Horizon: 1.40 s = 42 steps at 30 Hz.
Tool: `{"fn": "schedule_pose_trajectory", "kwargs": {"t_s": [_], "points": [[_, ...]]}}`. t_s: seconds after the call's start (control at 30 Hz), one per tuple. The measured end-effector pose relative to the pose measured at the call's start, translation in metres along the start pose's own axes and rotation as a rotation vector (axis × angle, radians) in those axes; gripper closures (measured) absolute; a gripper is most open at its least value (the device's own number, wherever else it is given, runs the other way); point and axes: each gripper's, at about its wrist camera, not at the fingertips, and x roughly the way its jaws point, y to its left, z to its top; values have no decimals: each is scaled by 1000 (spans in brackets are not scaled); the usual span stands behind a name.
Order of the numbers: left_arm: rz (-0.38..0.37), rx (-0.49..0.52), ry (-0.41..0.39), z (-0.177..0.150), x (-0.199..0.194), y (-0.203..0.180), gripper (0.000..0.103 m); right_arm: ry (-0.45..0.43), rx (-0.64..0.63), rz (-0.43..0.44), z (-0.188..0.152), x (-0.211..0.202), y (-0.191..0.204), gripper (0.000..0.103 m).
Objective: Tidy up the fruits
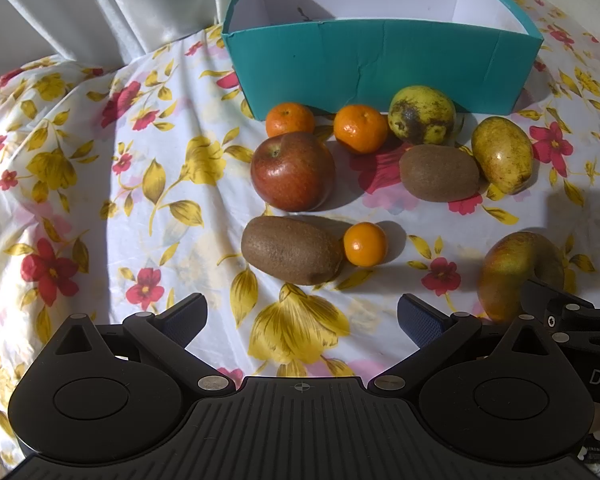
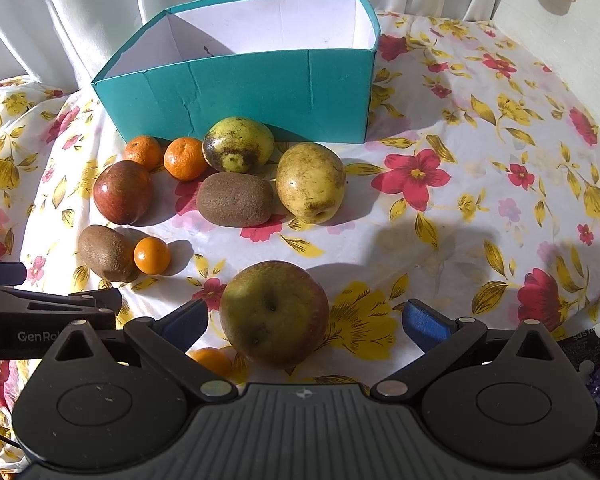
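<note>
Right wrist view: the right gripper (image 2: 304, 322) is spread wide, gripping nothing, with an apple (image 2: 274, 312) between its fingers, stem dimple facing the camera. The left gripper (image 1: 302, 316) gapes wide, holding nothing. Both kiwis (image 1: 292, 249) (image 1: 439, 172) lie lengthwise left to right. Fruits cluster before a teal box (image 1: 380, 68) on a floral cloth (image 1: 100, 184); curtains (image 1: 120, 0) hang behind.

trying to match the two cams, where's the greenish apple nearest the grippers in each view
Left wrist: greenish apple at the lower right, partly behind the right gripper.
Right wrist: same apple at bottom centre, between that gripper's open fingers.
Shared landmark: teal box behind the fruit.
</note>
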Motion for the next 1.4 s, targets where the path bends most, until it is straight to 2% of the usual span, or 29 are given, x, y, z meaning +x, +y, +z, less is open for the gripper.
{"fn": "schedule_pose_trajectory", "kwargs": {"t_s": [0.53, 0.7, 1.4], "points": [[5, -7, -6, -2, -3, -3, 0, -15, -1, 12, -3, -2, -4, 1], [6, -9, -5, -2, -3, -2, 0, -20, -5, 22, -3, -2, -3, 5], [4, -18, -16, -2, -8, -6, 0, -34, -22, 42, -3, -5, -6, 5]]}}
